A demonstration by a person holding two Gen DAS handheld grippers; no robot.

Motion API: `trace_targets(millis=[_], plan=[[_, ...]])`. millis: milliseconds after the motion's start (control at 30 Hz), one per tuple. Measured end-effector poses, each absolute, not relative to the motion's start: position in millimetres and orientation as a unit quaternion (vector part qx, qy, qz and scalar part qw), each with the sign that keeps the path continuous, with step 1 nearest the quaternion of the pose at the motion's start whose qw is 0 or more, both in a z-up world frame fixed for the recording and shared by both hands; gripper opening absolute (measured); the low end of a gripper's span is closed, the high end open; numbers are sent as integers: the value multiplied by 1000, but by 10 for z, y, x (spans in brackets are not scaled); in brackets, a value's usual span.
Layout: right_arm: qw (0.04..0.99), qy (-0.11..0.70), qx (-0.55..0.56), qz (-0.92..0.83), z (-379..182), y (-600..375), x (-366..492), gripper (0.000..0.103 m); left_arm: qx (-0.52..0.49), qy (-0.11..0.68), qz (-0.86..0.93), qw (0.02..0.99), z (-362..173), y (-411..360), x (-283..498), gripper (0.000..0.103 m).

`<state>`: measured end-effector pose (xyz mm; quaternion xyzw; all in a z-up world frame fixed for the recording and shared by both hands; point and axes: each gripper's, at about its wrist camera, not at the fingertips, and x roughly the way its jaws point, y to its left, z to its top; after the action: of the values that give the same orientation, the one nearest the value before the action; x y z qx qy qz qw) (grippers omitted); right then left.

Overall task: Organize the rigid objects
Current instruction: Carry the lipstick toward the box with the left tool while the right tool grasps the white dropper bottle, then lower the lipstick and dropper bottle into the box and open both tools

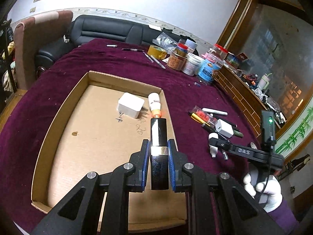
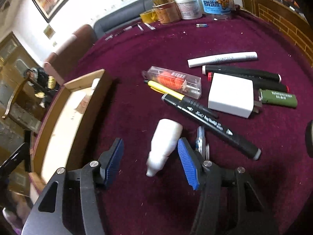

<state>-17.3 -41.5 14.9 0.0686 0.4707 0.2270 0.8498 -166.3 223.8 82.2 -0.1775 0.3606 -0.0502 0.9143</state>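
Note:
My left gripper (image 1: 158, 145) is shut on a black lipstick tube (image 1: 158, 137) with a gold band and holds it above the cardboard tray (image 1: 58, 113). In the tray lie a white cube (image 1: 130, 105) and a small white bottle (image 1: 154, 102) with an orange cap. My right gripper (image 2: 150, 148) is open over the maroon cloth, its jaws on either side of a small white dropper bottle (image 2: 165, 143). Beyond it lie a black marker (image 2: 211, 125), a white charger (image 2: 230, 96), a clear box with orange contents (image 2: 174, 80), a yellow pen (image 2: 164, 89), a green lighter (image 2: 277, 98) and a white tube (image 2: 223, 58).
Jars and cans (image 1: 193, 62) and a tape roll (image 1: 157, 51) stand at the table's far edge, with loose pens (image 1: 154, 58) beside them. A black sofa (image 1: 105, 29) and a chair (image 1: 33, 39) stand behind the table. The tray's edge (image 2: 93, 98) is left of my right gripper.

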Motion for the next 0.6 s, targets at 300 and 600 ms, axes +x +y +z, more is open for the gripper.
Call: trace_targets(millis=[300,600], plan=[[857,473,36,202,144,-330,-93,24,-190,364,-32,911,777,2566,-1619,15],[832,446,63,325,675,158,-95,24,-180,392,-18,902,797,2961,-1150,15]])
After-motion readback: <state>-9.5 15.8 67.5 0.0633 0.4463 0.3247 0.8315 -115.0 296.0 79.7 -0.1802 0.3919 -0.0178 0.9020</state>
